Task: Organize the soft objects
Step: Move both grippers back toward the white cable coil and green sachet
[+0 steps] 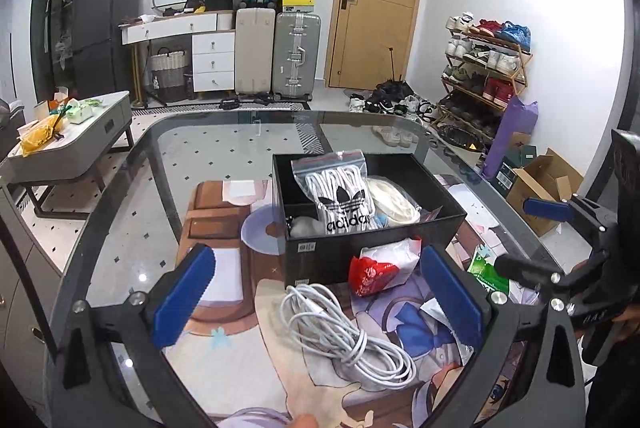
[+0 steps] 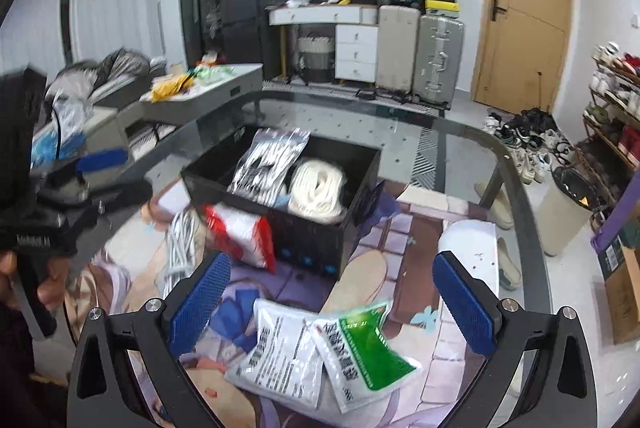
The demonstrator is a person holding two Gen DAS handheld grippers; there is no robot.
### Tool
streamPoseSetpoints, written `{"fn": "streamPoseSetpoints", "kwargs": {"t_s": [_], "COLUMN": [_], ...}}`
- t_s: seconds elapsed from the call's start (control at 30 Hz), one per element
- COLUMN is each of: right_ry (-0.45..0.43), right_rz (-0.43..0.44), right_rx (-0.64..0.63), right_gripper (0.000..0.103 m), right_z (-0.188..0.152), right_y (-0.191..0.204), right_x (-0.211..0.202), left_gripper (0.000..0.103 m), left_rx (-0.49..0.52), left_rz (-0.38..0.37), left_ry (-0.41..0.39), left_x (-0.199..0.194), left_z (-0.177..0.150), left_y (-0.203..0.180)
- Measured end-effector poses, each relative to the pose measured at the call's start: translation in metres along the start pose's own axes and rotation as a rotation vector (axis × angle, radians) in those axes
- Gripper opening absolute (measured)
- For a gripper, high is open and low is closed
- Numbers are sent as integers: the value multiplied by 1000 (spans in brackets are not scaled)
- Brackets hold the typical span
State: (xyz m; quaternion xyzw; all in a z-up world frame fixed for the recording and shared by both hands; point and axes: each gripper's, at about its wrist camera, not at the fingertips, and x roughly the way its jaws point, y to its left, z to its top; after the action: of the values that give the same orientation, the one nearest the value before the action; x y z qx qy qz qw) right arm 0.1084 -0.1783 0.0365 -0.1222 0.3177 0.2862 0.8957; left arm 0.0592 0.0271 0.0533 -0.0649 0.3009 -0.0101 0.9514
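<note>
Left gripper [image 1: 320, 298]: we see its blue fingers [image 1: 182, 296] spread wide, with nothing between them gripped.
White cable [image 1: 344, 332]: a loose coil lying on the mat, in the gap between our left fingers and a little nearer the right one; we cannot tell whether it touches either.
Red and white bag [image 1: 380, 268]: just past our left fingertips, propped against the near wall of the box.
Black box [image 1: 328, 256]: ahead of the left fingers, open at the top, standing on the mat.
Packet of laces [image 1: 340, 195]: a clear zip packet with a black logo, upright inside the box, toward its left side.
Cream rope [image 2: 318, 187]: coiled inside the box, right of the packet.
Right gripper [image 2: 334, 298]: we see its fingers [image 2: 466, 302] held wide apart as well, holding nothing.
Green and white bag [image 2: 366, 350]: flat on the mat between our right fingers, close in front of the camera.
White printed bag [image 2: 282, 352]: just beside the green one on its left, partly tucked under it.
Picture mat [image 2: 416, 248]: spread over the glass table [image 1: 224, 143], under the box and all the loose bags.
</note>
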Motion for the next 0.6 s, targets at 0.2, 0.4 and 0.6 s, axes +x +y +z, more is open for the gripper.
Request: {"fn": "streamPoseSetpoints", "kwargs": {"t_s": [0.2, 0.4, 0.6], "right_ry": [37, 68, 78], "right_rz": [14, 3, -4], "right_rx": [-25, -11, 2], "right_gripper": [102, 102, 102], "right_z": [-7, -13, -17], "right_y": [3, -5, -13], "right_x": [6, 13, 11], "left_gripper": [103, 103, 103], "left_rx": [0, 6, 30], "left_rz": [-14, 1, 15], "left_ry": [10, 24, 44], "left_x": [3, 9, 16], "left_z": [-5, -10, -18], "left_y": [-3, -3, -5]}}
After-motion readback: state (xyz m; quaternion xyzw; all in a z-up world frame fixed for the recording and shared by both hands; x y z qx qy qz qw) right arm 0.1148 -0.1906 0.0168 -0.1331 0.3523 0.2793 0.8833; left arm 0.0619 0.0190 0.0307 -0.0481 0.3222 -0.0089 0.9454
